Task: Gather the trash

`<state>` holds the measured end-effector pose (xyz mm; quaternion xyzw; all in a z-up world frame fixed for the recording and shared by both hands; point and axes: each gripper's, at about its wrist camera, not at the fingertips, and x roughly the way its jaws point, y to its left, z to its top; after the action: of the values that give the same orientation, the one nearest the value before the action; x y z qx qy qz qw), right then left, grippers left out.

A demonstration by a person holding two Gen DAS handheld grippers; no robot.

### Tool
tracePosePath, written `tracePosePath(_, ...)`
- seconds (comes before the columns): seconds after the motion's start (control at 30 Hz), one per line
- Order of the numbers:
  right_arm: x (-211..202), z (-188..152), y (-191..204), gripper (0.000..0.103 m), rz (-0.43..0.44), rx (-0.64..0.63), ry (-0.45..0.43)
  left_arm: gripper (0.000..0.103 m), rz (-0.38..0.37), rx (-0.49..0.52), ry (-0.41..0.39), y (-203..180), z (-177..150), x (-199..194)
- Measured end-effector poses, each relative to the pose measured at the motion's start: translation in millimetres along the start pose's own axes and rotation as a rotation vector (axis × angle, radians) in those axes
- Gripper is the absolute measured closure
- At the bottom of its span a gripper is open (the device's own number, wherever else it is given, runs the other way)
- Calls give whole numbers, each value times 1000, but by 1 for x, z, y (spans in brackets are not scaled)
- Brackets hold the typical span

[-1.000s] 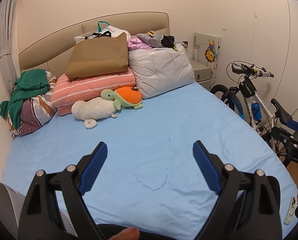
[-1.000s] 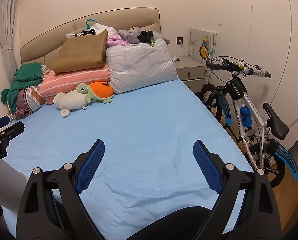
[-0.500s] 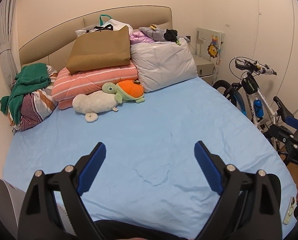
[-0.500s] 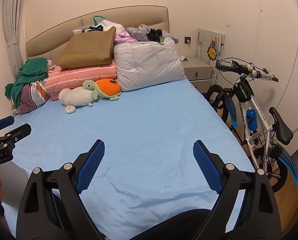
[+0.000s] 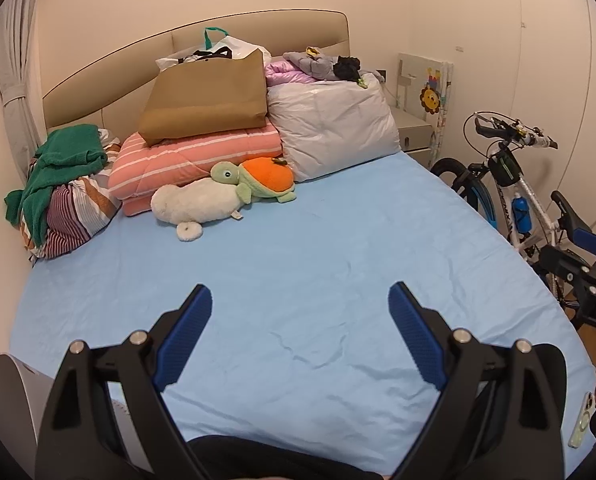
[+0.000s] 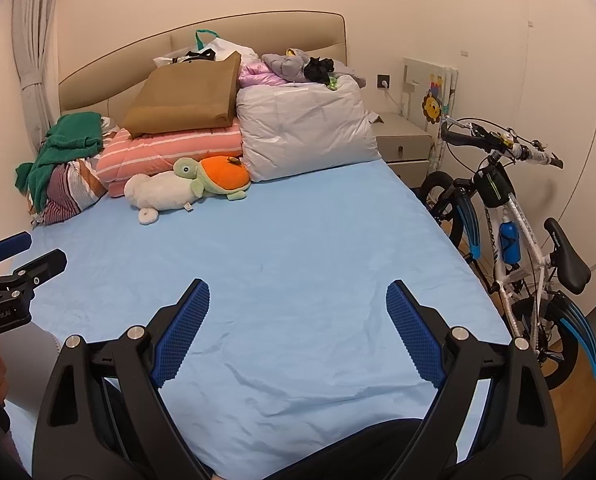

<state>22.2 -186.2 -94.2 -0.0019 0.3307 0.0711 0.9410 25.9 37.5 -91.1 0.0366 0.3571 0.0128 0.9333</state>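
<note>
Brown paper bag (image 5: pixel 208 98) atop bedding, blue bed (image 5: pixel 318 248), bicycle (image 6: pixel 514 220) beside

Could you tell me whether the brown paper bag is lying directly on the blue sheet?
No, the brown paper bag rests on the pink striped folded quilt.

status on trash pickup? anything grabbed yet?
Nothing looks done. Left gripper and right gripper are both open and empty above the blue sheet. No obvious trash shows; the likeliest spot is the pile by the brown bag. All pickup is left.
</note>
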Motion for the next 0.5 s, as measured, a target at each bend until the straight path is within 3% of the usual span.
tracePosePath(0.13,0,1,-1,16,3,-2,-1,13,-5,5,-3,-1,0,-1)
tracePosePath(0.3,-1,1,0,16,3,-1,-2,13,-76,-14,-9,2,-1,-2)
tracePosePath(0.5,0,2,1,16,8,0,5,13,-56,-8,-8,0,-2,-2)
